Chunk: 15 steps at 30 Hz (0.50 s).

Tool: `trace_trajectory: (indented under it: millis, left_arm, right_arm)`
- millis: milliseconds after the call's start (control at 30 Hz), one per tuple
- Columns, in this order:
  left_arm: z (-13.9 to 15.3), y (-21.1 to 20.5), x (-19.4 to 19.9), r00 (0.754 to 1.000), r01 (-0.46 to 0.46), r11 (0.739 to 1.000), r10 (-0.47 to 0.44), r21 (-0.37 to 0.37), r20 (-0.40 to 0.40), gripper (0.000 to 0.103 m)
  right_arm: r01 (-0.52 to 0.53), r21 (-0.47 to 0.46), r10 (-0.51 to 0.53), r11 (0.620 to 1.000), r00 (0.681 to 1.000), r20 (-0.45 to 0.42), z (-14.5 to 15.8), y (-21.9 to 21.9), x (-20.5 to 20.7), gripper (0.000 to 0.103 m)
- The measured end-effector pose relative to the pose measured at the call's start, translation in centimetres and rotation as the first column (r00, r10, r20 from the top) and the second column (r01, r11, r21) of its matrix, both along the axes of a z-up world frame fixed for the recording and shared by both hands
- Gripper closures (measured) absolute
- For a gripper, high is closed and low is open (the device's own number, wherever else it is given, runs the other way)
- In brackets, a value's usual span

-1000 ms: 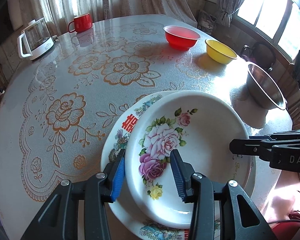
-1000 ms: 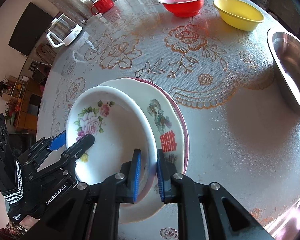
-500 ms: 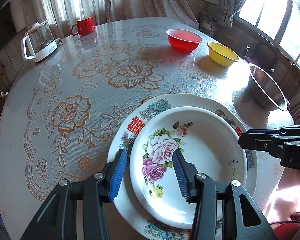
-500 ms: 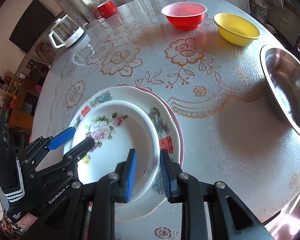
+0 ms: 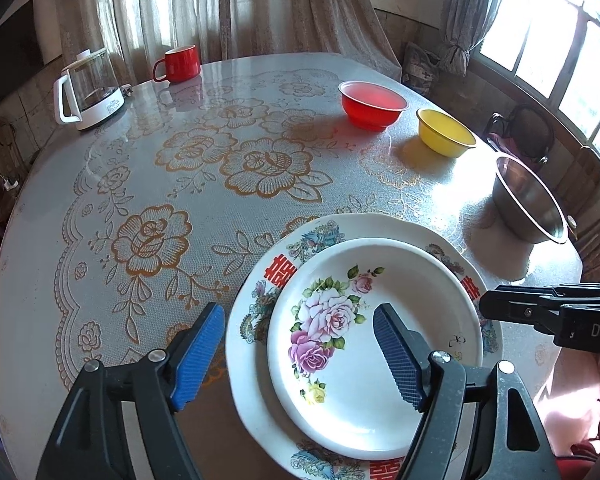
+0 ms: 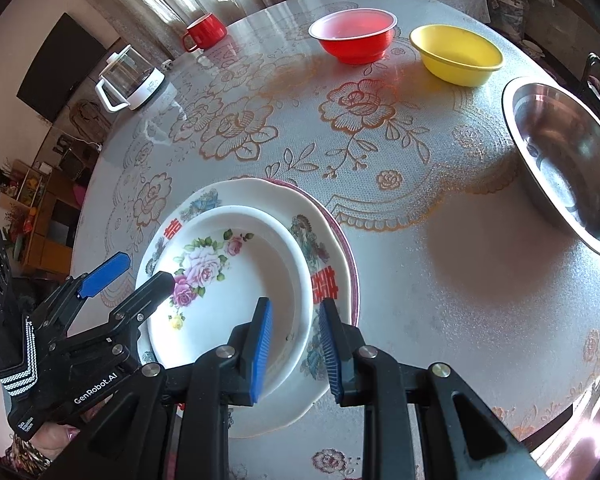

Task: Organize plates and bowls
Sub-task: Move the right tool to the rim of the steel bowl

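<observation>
Rose plate (image 5: 380, 344) atop larger plate (image 5: 328, 232); 3 empty bowls (image 5: 373, 106) beyond.

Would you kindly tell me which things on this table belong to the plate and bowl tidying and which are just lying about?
Job:
- rose plate, stacked on the larger plate
- red bowl
- yellow bowl
- steel bowl

Lying about:
- red mug
- glass kettle
</observation>
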<state>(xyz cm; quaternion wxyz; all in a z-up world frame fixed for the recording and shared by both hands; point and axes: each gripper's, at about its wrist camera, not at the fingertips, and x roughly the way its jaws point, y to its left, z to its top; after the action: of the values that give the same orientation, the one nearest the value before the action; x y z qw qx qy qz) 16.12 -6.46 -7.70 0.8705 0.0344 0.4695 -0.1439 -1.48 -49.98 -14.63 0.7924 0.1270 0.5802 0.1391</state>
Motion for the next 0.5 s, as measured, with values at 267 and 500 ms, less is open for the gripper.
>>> trace_trajectory:
  millis: [267,500]
  left_arm:
    - [0.5,0.2,0.5,1.0,-0.019,0.999,0.019,-0.029,-0.015,0.022]
    - [1.7,-1.4,0.9,1.0,0.014,0.998,-0.015,-0.054,-0.01,0.021]
  right_arm:
    - [0.069,0.037,-0.07,0.997,0.997,0.022,0.3,-2.0,-0.7,0.079]
    - [0.133,0.06,-0.136,0.989,0.989,0.061,1.0,-4.1,-1.5,0.075]
